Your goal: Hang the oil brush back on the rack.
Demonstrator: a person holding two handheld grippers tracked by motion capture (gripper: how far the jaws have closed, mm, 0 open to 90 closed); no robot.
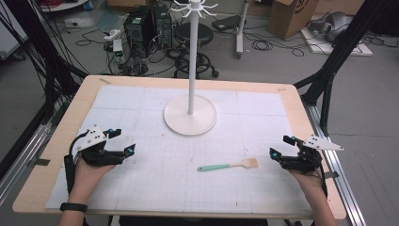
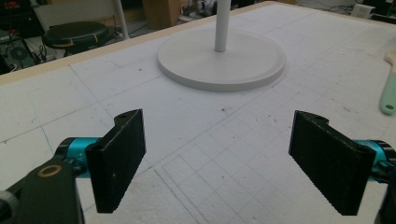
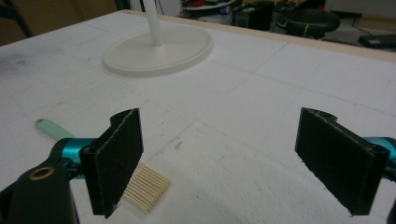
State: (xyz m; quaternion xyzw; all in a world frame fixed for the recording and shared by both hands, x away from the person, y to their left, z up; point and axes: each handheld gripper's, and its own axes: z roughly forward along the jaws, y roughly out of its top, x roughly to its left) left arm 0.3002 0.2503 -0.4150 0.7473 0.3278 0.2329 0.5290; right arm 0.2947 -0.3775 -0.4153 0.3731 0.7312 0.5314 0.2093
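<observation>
While the white table (image 1: 141,188) with its hook stand (image 1: 190,115) is left alone, the mint-handled brush (image 1: 228,165), lying just left of the wide-open, empty right gripper (image 1: 277,155), should be approached squarely at its half-hidden bristles, the left gripper (image 1: 123,141) being kept wide open.

I see a tall white stand (image 1: 190,113) with a round base on the white mat (image 1: 141,183). The mat covers a wooden table (image 1: 37,179). Behind the table I see a black stool (image 1: 194,35), a cardboard box (image 1: 291,16) and cables on the floor.
</observation>
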